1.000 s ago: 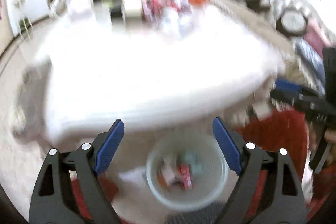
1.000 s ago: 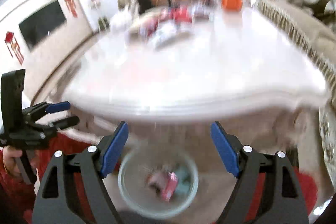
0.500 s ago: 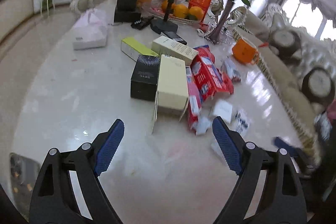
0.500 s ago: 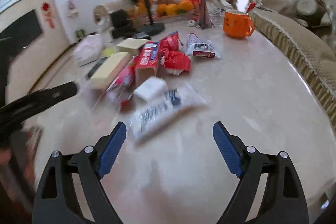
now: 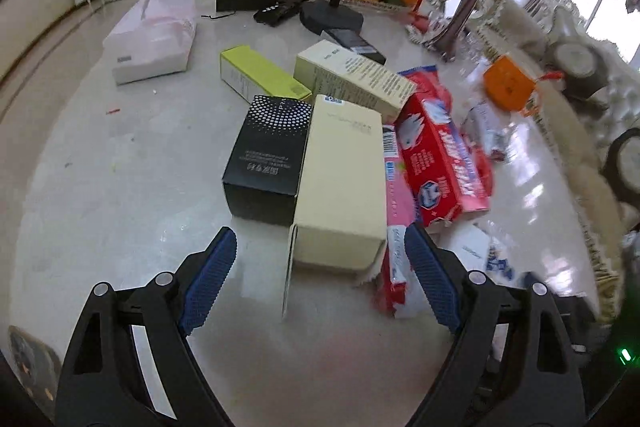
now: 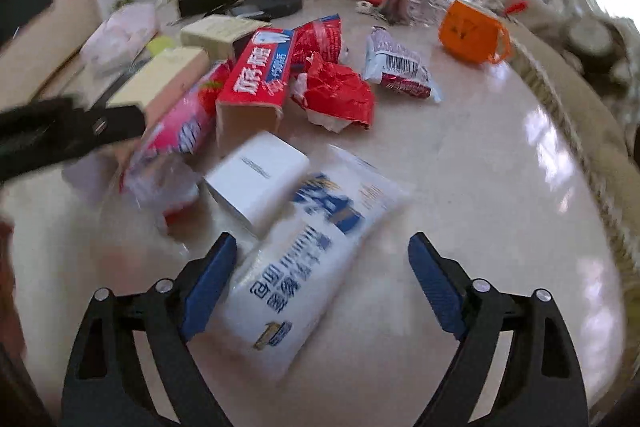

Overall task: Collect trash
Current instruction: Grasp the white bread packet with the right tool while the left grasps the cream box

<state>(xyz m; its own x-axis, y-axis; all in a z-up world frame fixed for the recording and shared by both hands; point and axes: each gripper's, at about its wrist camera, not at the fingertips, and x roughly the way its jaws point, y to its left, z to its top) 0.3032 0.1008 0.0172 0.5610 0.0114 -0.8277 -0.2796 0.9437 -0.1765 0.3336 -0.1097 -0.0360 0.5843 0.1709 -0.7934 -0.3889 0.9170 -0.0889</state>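
— Fingers on both grippers: how do they stand?

— Spread wide, holding nothing. The left gripper (image 5: 320,279) hangs over the worktop (image 5: 120,187) with the near end of a cream box (image 5: 340,183) between its blue pads. The right gripper (image 6: 322,283) frames a white pouch with blue print (image 6: 296,267), which lies flat on the marble, blurred.

— Where is the rest of the trash?

— Piled mid-worktop. A black dotted box (image 5: 268,159) touches the cream box's left side; a red toothpaste box (image 5: 440,155) lies on its right. From the right wrist, a small white box (image 6: 258,179) sits just beyond the pouch, a crumpled red wrapper (image 6: 336,95) farther back, an orange mug (image 6: 472,31) well apart.
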